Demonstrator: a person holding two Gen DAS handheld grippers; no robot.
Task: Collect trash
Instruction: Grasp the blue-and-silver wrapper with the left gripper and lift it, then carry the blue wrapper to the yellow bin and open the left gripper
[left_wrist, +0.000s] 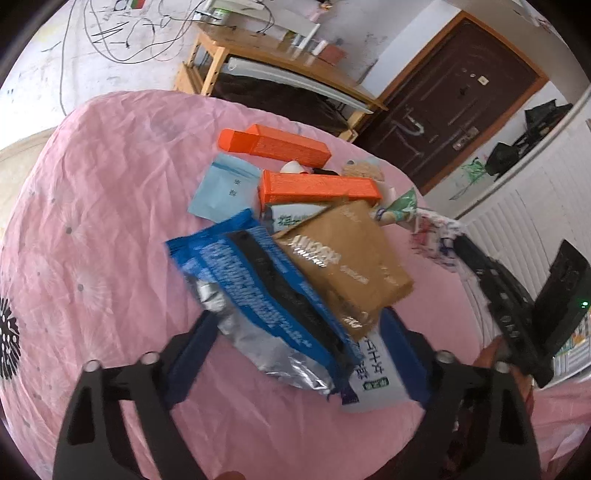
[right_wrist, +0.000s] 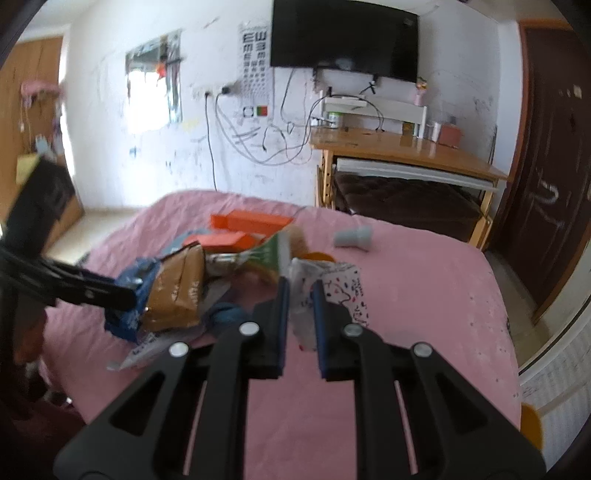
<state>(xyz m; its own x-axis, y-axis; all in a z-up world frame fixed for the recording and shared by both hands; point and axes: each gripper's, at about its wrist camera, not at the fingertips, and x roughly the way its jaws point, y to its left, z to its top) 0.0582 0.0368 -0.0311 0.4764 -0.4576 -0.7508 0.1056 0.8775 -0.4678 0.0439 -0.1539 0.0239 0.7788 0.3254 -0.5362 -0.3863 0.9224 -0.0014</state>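
A pile of trash lies on the pink bed (left_wrist: 92, 206): two orange boxes (left_wrist: 317, 186), a light blue packet (left_wrist: 225, 188), a blue foil wrapper (left_wrist: 255, 291) and a brown pouch (left_wrist: 347, 258). My left gripper (left_wrist: 299, 332) has its jaws wide around a bunch of wrappers: the blue foil wrapper, the brown pouch and a white packet (left_wrist: 373, 376). In the right wrist view it (right_wrist: 129, 295) appears clamped on the blue wrapper (right_wrist: 140, 280) and brown pouch (right_wrist: 177, 291). My right gripper (right_wrist: 301, 295) is shut on a white speckled plastic wrapper (right_wrist: 332, 291).
A grey paper cup (right_wrist: 352, 238) lies alone on the bed (right_wrist: 424, 295) to the far right. A wooden desk (right_wrist: 406, 151) stands past the bed, a dark door (right_wrist: 554, 166) at right. A green-white packet (right_wrist: 273, 254) sits in the pile.
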